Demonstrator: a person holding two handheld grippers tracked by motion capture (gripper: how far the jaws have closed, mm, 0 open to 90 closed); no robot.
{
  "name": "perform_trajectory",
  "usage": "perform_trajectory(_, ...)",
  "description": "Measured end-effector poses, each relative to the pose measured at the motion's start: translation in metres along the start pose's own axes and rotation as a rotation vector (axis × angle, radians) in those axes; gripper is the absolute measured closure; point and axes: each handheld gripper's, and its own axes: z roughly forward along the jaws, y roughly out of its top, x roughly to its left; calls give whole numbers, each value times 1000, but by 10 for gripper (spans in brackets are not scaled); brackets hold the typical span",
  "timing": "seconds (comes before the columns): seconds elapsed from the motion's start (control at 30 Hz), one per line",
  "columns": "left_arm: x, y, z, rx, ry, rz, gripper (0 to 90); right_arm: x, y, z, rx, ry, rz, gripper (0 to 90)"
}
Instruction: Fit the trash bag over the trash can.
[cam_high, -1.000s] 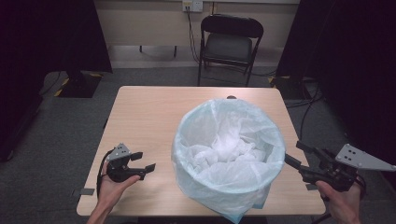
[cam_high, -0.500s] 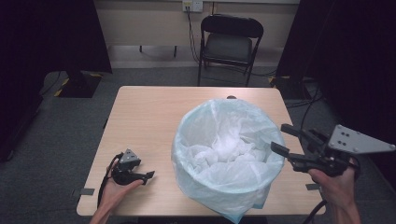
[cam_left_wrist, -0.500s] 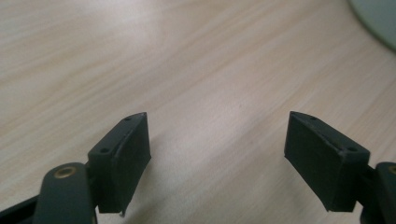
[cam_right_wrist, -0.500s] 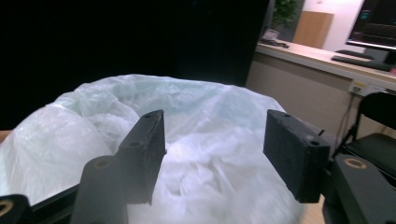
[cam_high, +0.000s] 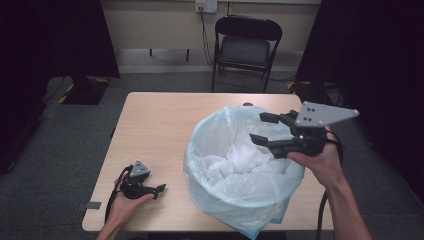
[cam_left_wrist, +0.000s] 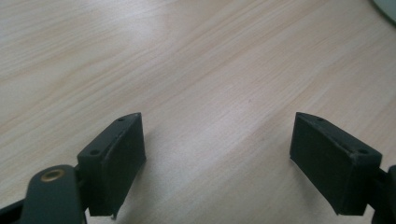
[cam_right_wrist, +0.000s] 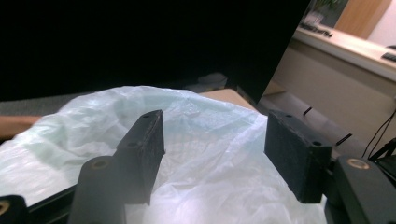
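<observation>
The thin, pale blue bin liner (cam_high: 240, 170) you are working on sits in a round bin on the right half of the bench (cam_high: 155, 125), its top folded out over the rim and hanging down the near side. Judge it as very light, soft and slippery film that will crumple, stretch or tear if you pull hard, so take hold of the doubled fold at the rim, not the loose bunched plastic inside. Your right gripper (cam_high: 262, 129) hovers over the far right of the rim, its fingers (cam_right_wrist: 142, 154) apart and empty, with the liner just below them. Your left gripper (cam_high: 159, 189) rests low on the bench near its front left edge, well apart from the bin; its fingers (cam_left_wrist: 116, 163) have just been opening and hold nothing. The bench is smooth, light wood-grain laminate. Beyond it stand a black folding chair (cam_high: 247, 47), grey carpet and dark curtains.
</observation>
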Motion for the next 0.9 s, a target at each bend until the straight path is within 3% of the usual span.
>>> perform_trajectory(0.17,2,0,0,-1,6,2,173,-6,2,28,87,19,-14,371)
perform_trajectory(0.37,1,0,1,0,25,7,173,-9,-5,58,192,36,13,381)
perform_trajectory(0.63,0,-1,1,3,27,16,171,-11,-14,81,373,26,44,398)
perform_trajectory(0.9,0,-1,2,-1,31,19,168,-20,-7,90,423,16,58,384)
